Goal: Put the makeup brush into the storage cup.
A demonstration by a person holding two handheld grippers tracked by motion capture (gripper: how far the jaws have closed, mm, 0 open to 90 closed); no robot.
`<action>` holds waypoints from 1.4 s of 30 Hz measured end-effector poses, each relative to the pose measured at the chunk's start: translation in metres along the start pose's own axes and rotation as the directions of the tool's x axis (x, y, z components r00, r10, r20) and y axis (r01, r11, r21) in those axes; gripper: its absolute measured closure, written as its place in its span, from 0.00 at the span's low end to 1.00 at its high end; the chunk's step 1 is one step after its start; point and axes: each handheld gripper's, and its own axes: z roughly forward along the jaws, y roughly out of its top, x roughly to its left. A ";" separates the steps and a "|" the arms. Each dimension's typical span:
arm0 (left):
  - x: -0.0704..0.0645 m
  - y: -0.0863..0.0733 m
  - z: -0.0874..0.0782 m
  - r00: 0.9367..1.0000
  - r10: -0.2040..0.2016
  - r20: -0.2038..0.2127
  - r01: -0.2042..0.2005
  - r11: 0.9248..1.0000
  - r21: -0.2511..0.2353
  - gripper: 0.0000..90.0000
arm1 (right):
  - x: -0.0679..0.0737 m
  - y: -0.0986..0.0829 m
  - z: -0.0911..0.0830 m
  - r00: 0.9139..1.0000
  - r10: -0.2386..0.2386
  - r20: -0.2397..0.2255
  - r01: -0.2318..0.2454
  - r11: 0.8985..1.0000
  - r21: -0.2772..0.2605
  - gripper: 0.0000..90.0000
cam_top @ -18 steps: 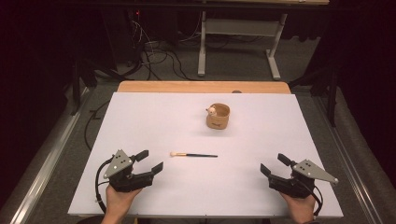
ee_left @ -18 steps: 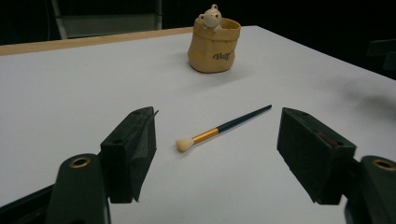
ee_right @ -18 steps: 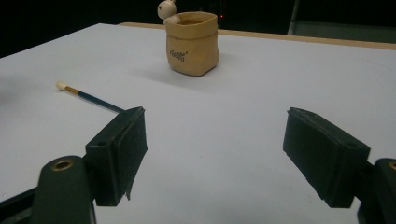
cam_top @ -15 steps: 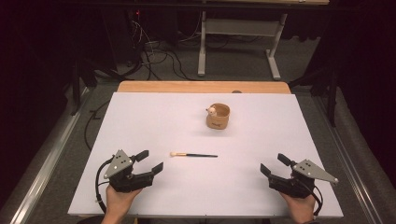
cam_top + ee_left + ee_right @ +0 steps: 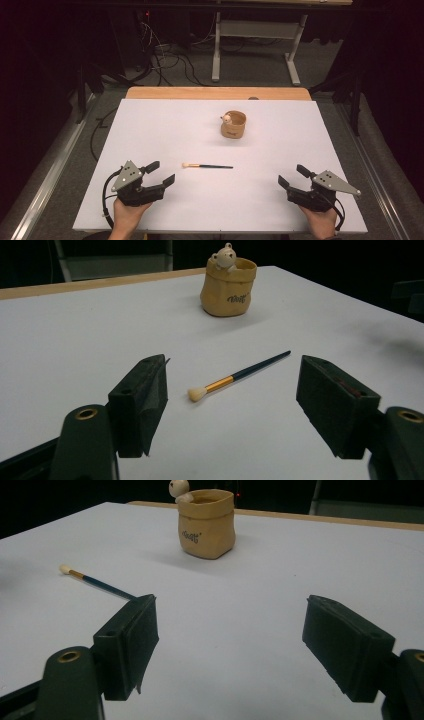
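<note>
White covering spreads over the counter [image 5: 150, 125], dark floor and cables beyond. Near the middle lies a paintbrush [image 5: 206, 165], long axis left to right, pale bristles pointing left. Nothing has shifted since the earlier frame. Farther back stands a tan sack-shaped cup [image 5: 233, 125]. The left gripper [image 5: 161, 172] and right gripper [image 5: 293, 176] rest at the near corners, jaws wide apart.

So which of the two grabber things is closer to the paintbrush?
The left gripper, at the table's near left. The paintbrush lies just past its open jaws, bristles toward it, while the right gripper sits farther off.
</note>
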 end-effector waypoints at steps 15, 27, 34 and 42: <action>-0.001 0.000 0.001 1.000 0.001 0.001 -0.001 1.000 0.000 0.33 | 0.000 0.000 0.000 1.000 0.001 0.000 -0.001 1.000 0.002 0.27; -0.002 0.000 0.001 1.000 0.002 -0.001 -0.002 1.000 -0.001 0.33 | 0.001 0.000 0.001 1.000 0.006 -0.007 -0.006 1.000 0.004 0.27; -0.002 0.000 0.000 1.000 0.004 -0.002 -0.004 1.000 -0.002 0.33 | 0.004 0.001 0.002 1.000 0.007 -0.017 -0.006 1.000 0.004 0.27; -0.002 -0.001 0.001 1.000 0.006 -0.001 -0.006 1.000 0.007 0.33 | 0.006 0.006 0.007 0.998 0.036 -0.043 -0.037 0.999 -0.009 0.27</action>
